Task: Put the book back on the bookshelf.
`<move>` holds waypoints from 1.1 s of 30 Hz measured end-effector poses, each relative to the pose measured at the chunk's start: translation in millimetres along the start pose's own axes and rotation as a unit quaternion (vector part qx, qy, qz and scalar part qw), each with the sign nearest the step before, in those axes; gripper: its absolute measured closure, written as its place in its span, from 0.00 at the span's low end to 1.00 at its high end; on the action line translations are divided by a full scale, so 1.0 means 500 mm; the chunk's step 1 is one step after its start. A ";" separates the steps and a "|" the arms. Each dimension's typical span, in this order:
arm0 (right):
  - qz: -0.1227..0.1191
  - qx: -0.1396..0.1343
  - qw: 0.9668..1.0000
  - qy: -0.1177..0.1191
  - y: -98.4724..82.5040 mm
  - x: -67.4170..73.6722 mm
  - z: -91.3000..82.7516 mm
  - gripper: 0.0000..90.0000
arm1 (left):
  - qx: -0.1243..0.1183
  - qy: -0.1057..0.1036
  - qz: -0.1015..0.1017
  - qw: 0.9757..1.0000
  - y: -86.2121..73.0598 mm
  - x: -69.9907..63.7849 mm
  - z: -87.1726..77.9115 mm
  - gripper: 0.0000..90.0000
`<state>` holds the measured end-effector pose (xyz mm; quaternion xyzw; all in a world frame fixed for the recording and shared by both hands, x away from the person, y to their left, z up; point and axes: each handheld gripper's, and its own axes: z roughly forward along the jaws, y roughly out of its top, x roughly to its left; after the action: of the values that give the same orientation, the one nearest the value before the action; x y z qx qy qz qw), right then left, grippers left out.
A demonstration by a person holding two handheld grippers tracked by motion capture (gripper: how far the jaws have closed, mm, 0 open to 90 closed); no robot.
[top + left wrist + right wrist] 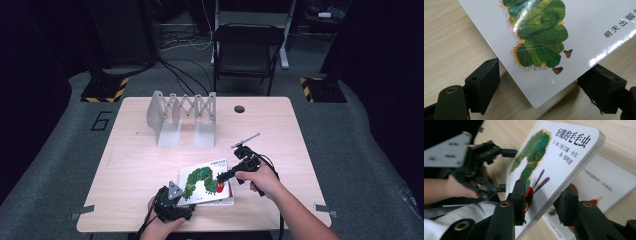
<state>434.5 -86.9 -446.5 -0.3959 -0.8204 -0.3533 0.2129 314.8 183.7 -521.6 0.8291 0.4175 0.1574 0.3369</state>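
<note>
The table (130, 165) carries a grey rack (182, 117) at its far side. Nearer than the rack, the caterpillar book (564, 157) tilts above a second book (609, 185), mostly hidden. Right gripper (541, 205) clamps the caterpillar book's edge. Left gripper (539, 82) straddles its corner, jaws apart, contact unclear.

Both tools are matte black. The left gripper (186, 204) carries a grey three-cornered plate (174, 190) on top, dotted with small dark holes, and a black cable (146, 223) trails from its rear. The right gripper (221, 176) trails a looping black cable (269, 161) too. Each gripper ends in two blocky black jaws on flat arms, pinned with brass-coloured rivets (504, 204). The person's forearms are bare; white cloth (461, 215) shows at the lap.
</note>
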 end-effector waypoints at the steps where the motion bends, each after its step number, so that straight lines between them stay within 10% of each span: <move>1: -0.003 -0.005 1.000 0.014 0.000 0.003 -0.004 0.77 | 0.001 -0.002 0.003 1.000 0.000 0.001 0.000 0.21; 23: -0.055 0.002 0.998 0.032 0.012 0.053 -0.015 0.89 | 0.012 -0.003 0.013 1.000 0.006 0.011 0.002 0.22; 33: -0.120 0.011 0.993 0.015 0.015 0.088 -0.018 0.94 | 0.012 0.003 0.017 1.000 0.013 0.027 0.008 0.24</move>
<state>415.0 -68.4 -409.6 -0.2871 -0.8627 -0.3726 0.1855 329.1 190.2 -520.3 0.8393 0.4064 0.1605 0.3234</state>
